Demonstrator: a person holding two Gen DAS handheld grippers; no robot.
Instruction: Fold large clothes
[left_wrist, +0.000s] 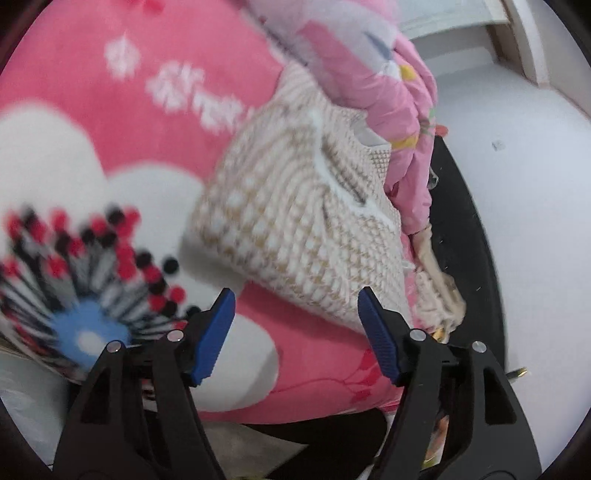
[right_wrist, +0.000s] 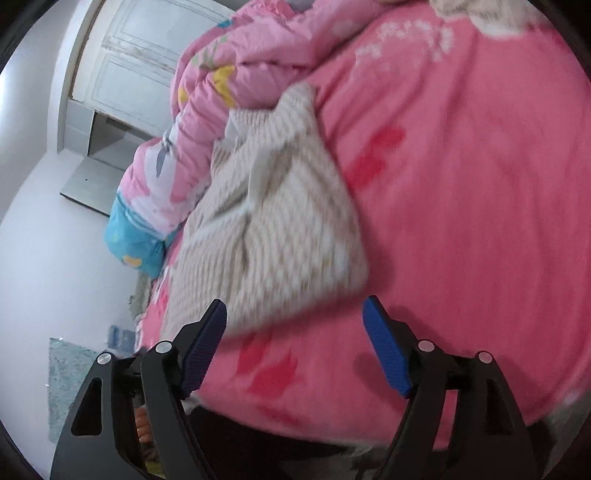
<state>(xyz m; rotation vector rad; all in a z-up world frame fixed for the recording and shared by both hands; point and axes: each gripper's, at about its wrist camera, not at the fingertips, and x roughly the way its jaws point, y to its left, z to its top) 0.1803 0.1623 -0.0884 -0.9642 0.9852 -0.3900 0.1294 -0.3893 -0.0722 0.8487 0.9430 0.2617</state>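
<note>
On the pink bed (right_wrist: 461, 206), the beige knit garment (left_wrist: 295, 221) lies bunched against the pink quilt (right_wrist: 207, 96), and both my left tongs (left_wrist: 295, 310) and right tongs (right_wrist: 295, 321) hang open over its near edge, holding nothing. If I pinch one loose layer, I expect the fold to drag crooked or catch the quilt. Blur and bunching hide the sleeves and hem.
</note>
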